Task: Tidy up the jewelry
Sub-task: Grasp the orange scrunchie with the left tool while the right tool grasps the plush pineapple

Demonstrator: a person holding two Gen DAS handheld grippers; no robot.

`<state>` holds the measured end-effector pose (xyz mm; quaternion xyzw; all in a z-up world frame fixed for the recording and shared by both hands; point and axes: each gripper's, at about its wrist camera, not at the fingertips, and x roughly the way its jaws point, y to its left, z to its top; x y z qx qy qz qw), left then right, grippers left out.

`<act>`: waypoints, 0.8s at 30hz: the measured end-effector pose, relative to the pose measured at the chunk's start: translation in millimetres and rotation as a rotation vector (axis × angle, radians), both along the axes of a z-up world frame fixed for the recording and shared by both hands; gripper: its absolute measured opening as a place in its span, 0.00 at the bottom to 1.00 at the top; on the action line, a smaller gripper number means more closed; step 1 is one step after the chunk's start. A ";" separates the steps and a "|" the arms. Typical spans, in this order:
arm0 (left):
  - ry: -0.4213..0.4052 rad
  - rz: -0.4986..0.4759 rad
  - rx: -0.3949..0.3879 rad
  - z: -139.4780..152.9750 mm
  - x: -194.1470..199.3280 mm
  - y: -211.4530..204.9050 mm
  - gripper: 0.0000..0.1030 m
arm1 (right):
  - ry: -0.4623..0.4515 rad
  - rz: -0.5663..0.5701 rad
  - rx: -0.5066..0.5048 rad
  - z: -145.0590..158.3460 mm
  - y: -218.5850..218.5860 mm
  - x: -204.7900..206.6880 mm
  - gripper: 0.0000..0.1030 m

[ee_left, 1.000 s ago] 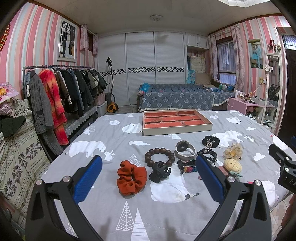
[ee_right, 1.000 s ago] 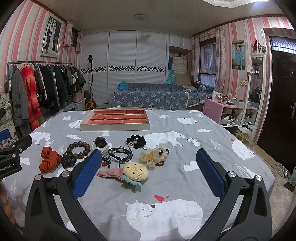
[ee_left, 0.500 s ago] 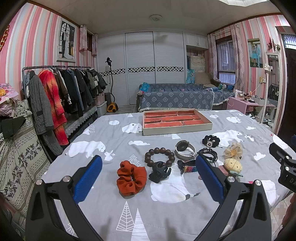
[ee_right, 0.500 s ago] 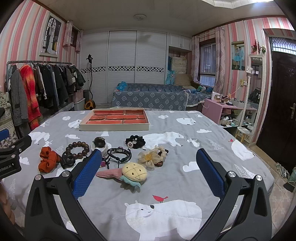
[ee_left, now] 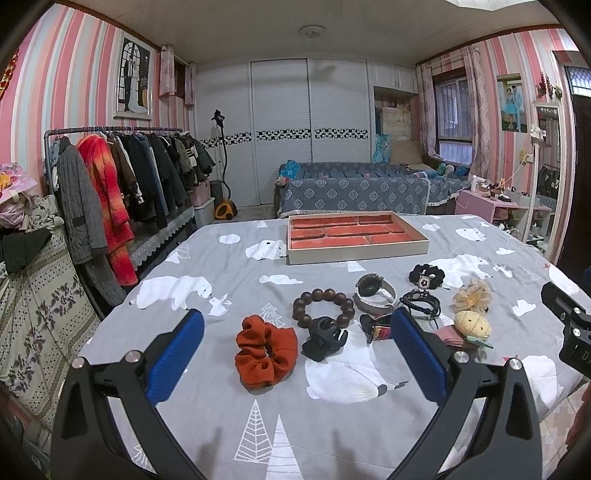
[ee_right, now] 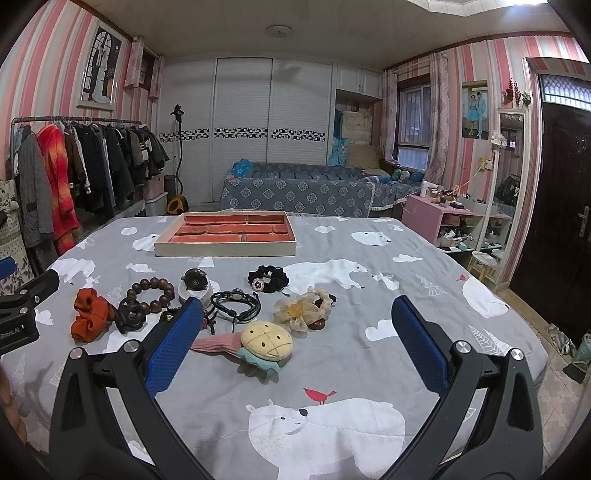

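Grey bear-print bed [ee_left: 207, 398]: rust scrunchie [ee_left: 266, 350], dark bead bracelet [ee_left: 323, 305], orange-lined tray [ee_left: 356, 236]; both claws gaping, empty.

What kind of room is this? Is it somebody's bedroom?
Most likely a bedroom at home. There is a bed at the back, a rack of coats by the striped wall, and a big white wardrobe behind.

I see an evenly lit room under a bright rectangular ceiling light panel [ee_right: 480, 3], which blows out white; shadows fall soft, focus stays sharp (straight lines bow and corners blacken at the fisheye edges).
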<state>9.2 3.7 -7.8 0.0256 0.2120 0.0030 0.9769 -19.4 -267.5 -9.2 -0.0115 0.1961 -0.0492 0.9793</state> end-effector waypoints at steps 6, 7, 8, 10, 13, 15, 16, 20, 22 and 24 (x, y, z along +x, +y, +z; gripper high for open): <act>0.037 0.003 0.005 -14.1 10.2 9.1 0.96 | 0.023 -0.028 -0.028 -11.7 4.5 10.3 0.96; 0.042 0.002 0.004 -16.1 11.8 11.0 0.96 | 0.024 -0.029 -0.033 -13.7 5.4 11.8 0.96; 0.047 0.002 0.006 -18.8 13.6 11.8 0.96 | 0.026 -0.031 -0.037 -15.6 6.2 13.1 0.96; 0.057 0.007 0.012 -24.4 18.2 15.1 0.96 | 0.038 -0.037 -0.045 -21.0 8.1 17.7 0.96; 0.076 0.012 0.014 -31.5 25.9 21.3 0.96 | 0.069 -0.033 -0.054 -28.0 11.5 28.2 0.96; 0.088 0.022 0.012 -36.6 32.7 26.6 0.96 | 0.079 -0.036 -0.066 -31.2 14.4 33.7 0.96; 0.095 0.025 0.012 -38.4 36.1 28.9 0.96 | 0.082 -0.037 -0.069 -32.5 15.7 35.7 0.96; 0.137 0.039 0.009 -49.1 52.3 40.2 0.96 | 0.104 -0.038 -0.077 -39.3 20.9 47.1 0.96; 0.154 0.040 0.011 -53.7 58.9 42.8 0.96 | 0.126 -0.041 -0.081 -44.1 23.5 56.1 0.96; 0.170 0.039 0.015 -59.1 66.2 45.8 0.96 | 0.149 -0.040 -0.071 -48.4 22.9 64.1 0.96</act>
